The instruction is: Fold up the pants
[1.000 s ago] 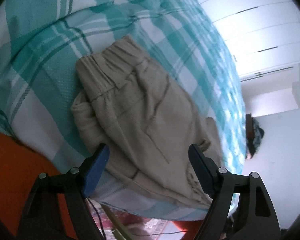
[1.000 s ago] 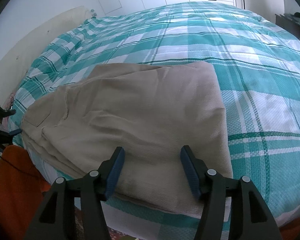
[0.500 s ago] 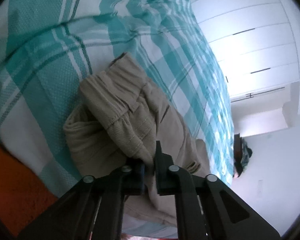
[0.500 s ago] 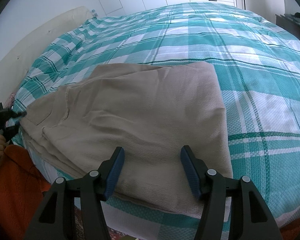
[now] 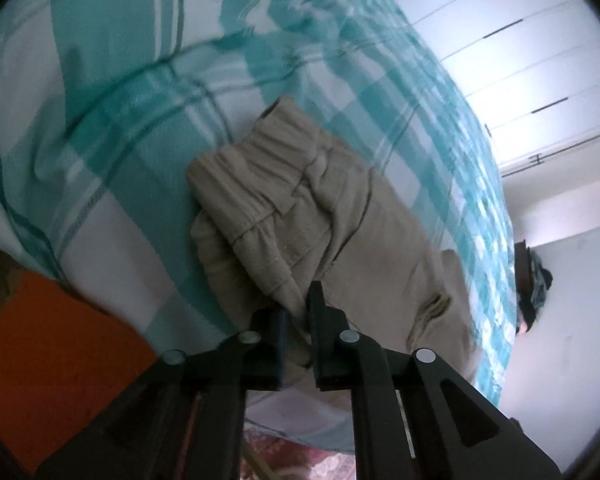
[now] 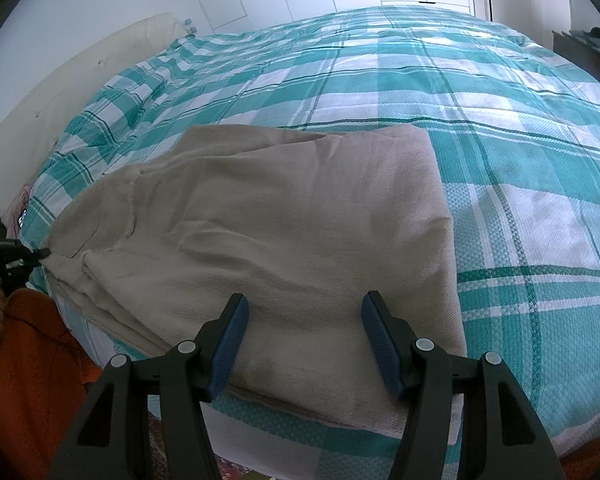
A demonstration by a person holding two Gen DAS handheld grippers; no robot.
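Pants (image 5: 340, 216) of beige woven cloth are laid on the bed (image 5: 112, 128), near its front edge, already doubled into several layers. At the left end, the waistband is bunched and a pinch of it is caught between the fingers of the left gripper (image 5: 298, 320), which are opening slightly, with the cloth between the pads and drawn up into a small ridge. The cloth is judged soft and limp, light enough to be lifted by one corner, and textured enough not to slip from the pads; no shape is likely to be kept once it is raised, so sagging and loosened layers are to be expected. The elastic waistband and the thick seams are judged the firmest places to be taken. Further right, the folded leg end (image 6: 320, 240) is spread flat and smooth. The fingers of the right gripper (image 6: 304, 340) are held apart above its near edge, with nothing clamped. That doubled edge is judged the best hold there, all layers being taken together.
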